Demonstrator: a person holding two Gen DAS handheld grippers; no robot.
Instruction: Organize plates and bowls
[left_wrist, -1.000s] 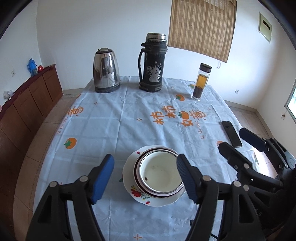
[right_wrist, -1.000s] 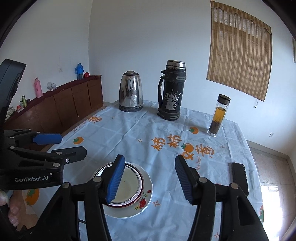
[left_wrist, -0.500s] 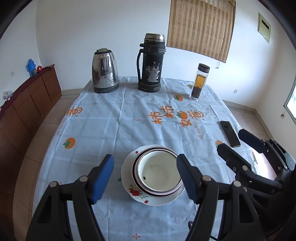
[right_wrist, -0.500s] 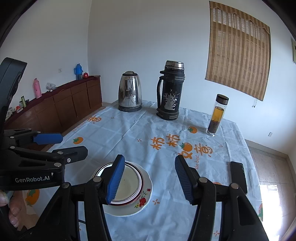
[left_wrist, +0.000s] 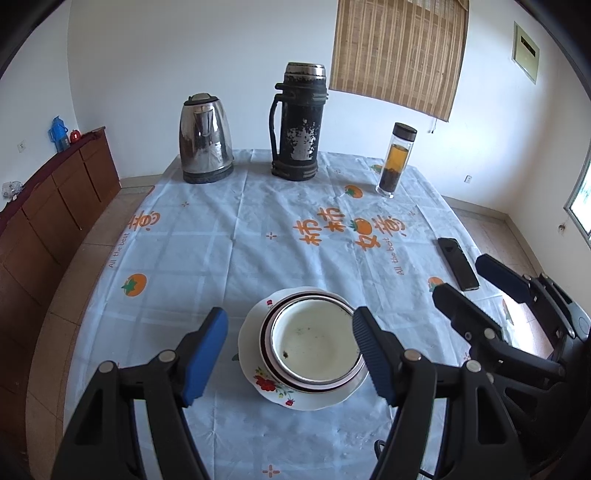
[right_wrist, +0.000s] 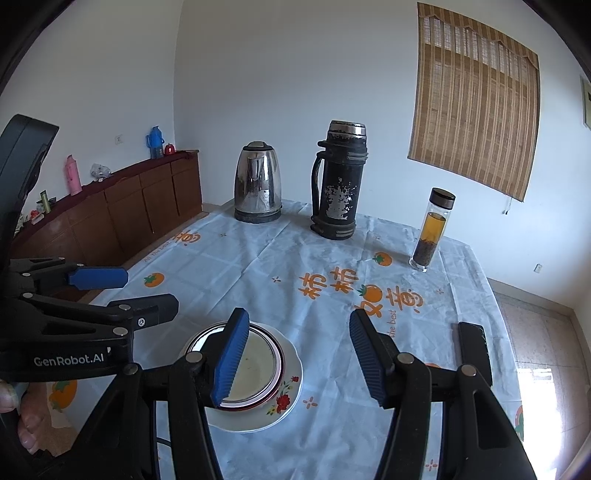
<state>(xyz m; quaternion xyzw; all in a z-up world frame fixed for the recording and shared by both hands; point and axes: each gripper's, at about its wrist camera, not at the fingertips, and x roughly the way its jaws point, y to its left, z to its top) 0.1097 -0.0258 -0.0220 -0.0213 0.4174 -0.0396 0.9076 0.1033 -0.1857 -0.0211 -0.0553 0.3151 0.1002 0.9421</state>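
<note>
Honestly, looked pretty much sorted already: white bowl (left_wrist: 314, 341) sat nested in a dark-rimmed dish, and that on the flowered plate (left_wrist: 258, 373), all stacked near the front edge of the worktop (left_wrist: 229, 236). Left gripper (left_wrist: 290, 354) hung above the stack with jaws wide and nothing between the pads, bowl framed in the gap but not touched. Right gripper (right_wrist: 299, 356) sat off to the side, jaws also apart and empty, left pad only overlapping the bowl in its own view.

Judged the step in hand as a final check or a lift of the whole stack. Best to go for the plate rim rather than the bowl, come in low and level, and pinch one edge while the other gripper steadied the far side. Glazed ware, so probably slippery against rubber pads; a tilt could send the bowl sliding out. Kettle (left_wrist: 206, 142), black flask (left_wrist: 297, 122), tea bottle (left_wrist: 397, 158) and phone (left_wrist: 458, 264) stood well apart, so no crowding there.
</note>
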